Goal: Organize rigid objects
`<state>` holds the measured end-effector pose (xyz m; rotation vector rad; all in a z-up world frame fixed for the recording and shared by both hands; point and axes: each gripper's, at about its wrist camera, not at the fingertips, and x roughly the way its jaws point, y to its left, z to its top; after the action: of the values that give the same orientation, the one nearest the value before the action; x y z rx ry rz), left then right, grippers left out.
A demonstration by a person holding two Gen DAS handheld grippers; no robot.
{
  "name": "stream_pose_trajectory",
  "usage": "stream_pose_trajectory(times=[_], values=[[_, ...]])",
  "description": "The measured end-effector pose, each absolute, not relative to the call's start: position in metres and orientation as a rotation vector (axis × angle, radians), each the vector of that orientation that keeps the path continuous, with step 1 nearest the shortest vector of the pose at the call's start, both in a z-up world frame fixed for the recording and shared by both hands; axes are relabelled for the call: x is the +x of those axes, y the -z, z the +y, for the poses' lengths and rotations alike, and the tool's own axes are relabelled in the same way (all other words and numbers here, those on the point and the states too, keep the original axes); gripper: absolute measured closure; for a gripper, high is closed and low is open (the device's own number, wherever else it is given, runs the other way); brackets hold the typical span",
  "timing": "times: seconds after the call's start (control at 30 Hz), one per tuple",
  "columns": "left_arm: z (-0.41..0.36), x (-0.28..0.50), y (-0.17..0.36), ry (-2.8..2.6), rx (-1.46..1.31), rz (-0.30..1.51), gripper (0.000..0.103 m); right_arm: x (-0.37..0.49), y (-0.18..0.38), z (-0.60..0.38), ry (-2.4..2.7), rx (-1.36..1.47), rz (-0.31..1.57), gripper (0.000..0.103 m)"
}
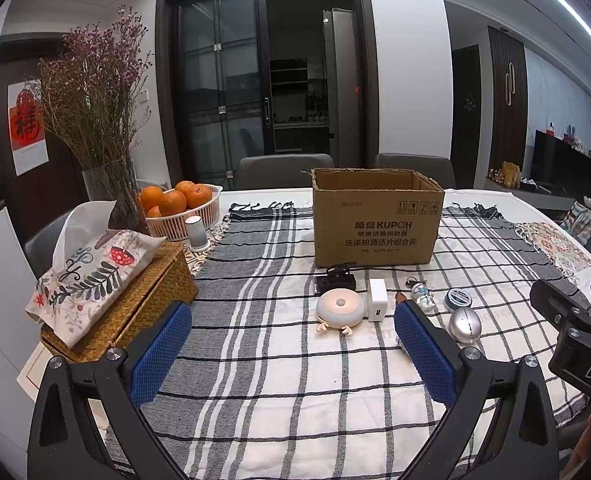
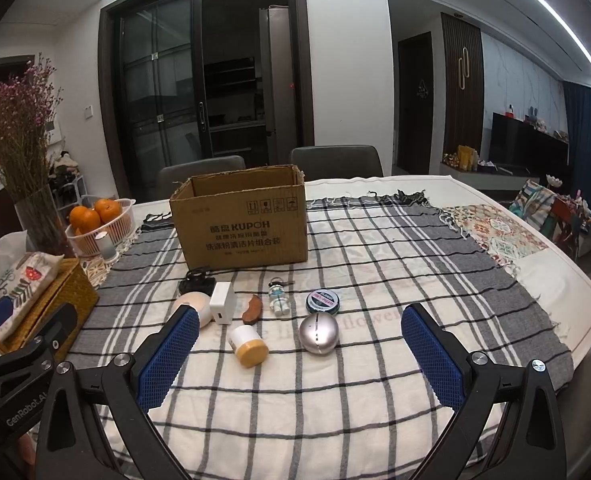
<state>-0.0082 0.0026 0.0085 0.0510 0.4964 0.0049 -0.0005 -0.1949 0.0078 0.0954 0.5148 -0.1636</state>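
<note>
A: Log entry, both cameras live. My left gripper [image 1: 293,354] has its blue-padded fingers [image 1: 161,354] spread wide, released, nothing between them. It hangs over bare plaid tablecloth [image 1: 255,380].

B: And the right?

A: My right gripper [image 2: 301,354] is likewise released, pads [image 2: 433,358] far apart, gripping nothing. From the right wrist, the silver egg-shaped object [image 2: 319,335] lies at 12 o'clock between the fingertips' sightline, on the cloth, not touched.

B: What sits around it?

A: At 11 o'clock of the egg, a white jar with a yellow lid [image 2: 247,345], lying on its side. Beyond the egg at 12, a round tin [image 2: 322,302] with a printed top. At 11 of the tin, a small astronaut figure [image 2: 278,297] on its back. Further toward 10, a brown curved wooden piece [image 2: 252,309], then a white charger block [image 2: 222,304] standing upright, just beside a round peach-and-white lamp [image 2: 195,305] partly hidden by my left finger. Behind those, a black object [image 2: 195,280]; I cannot tell what it is.

B: Where is the container?

A: The open cardboard box [image 2: 245,226] stands at 12 o'clock past the row, well apart from both grippers. From the left wrist the box [image 1: 375,220] shows at 1 o'clock.

B: Table margins?

A: At 9 to 10 o'clock: a tissue pack [image 1: 89,276] on a wicker box [image 1: 135,312], a basket of oranges [image 1: 179,208], a vase of dried flowers [image 1: 95,92].
</note>
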Motion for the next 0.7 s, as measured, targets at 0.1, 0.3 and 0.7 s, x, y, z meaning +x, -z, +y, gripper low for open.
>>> stream_pose_trajectory(times=[0.1,0.3,0.7], values=[[0.0027,-0.0088,-0.0086,-0.006,0.052,0.494,0.000,-0.0002,-0.0078,-0.1950,0.163,0.095,0.516,0.001],[0.0024,-0.0089,-0.0083,0.000,0.049,0.499,0.000,-0.0015,-0.0079,-0.1948,0.161,0.097,0.513,0.001],[0.0009,-0.0107,-0.0088,0.002,0.051,0.496,0.000,-0.0022,-0.0077,-0.1956,0.164,0.098,0.507,0.001]])
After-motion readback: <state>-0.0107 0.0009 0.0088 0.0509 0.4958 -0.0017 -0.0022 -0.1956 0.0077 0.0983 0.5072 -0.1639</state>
